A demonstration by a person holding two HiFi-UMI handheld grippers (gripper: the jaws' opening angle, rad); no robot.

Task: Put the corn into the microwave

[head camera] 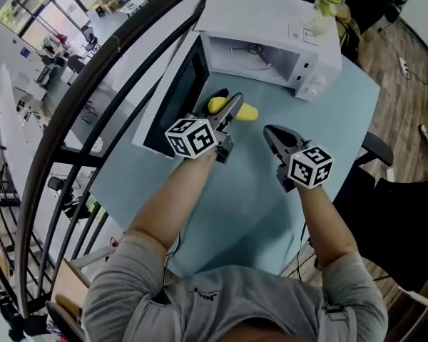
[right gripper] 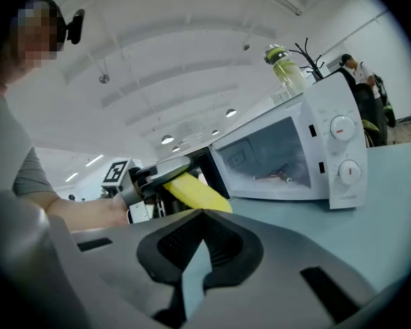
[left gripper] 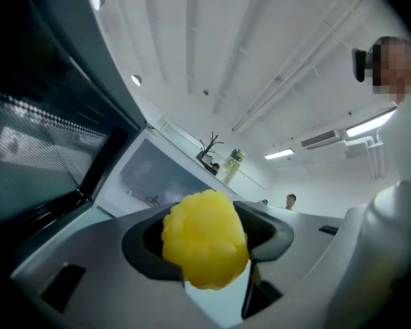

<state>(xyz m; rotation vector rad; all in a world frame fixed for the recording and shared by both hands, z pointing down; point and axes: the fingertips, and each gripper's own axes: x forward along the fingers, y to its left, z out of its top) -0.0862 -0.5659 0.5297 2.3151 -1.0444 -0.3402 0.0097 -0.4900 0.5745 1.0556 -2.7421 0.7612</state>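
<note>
A yellow corn cob (head camera: 248,112) sits crosswise in my left gripper (head camera: 232,112), which is shut on it just above the table, in front of the white microwave (head camera: 271,41). The microwave's dark door (head camera: 175,98) hangs open to the left and its cavity shows. In the left gripper view the corn (left gripper: 205,238) fills the gap between the pads, with the open cavity (left gripper: 157,177) ahead. My right gripper (head camera: 274,140) hovers to the right, shut and empty. In the right gripper view its pads (right gripper: 226,242) meet, and the corn (right gripper: 195,192) and the microwave (right gripper: 288,149) lie beyond.
A pale blue-green table (head camera: 271,198) carries the microwave. A bottle with green contents (head camera: 324,6) stands on the microwave's top. A dark curved railing (head camera: 93,112) runs along the table's left side. A chair (head camera: 378,148) stands at the right edge.
</note>
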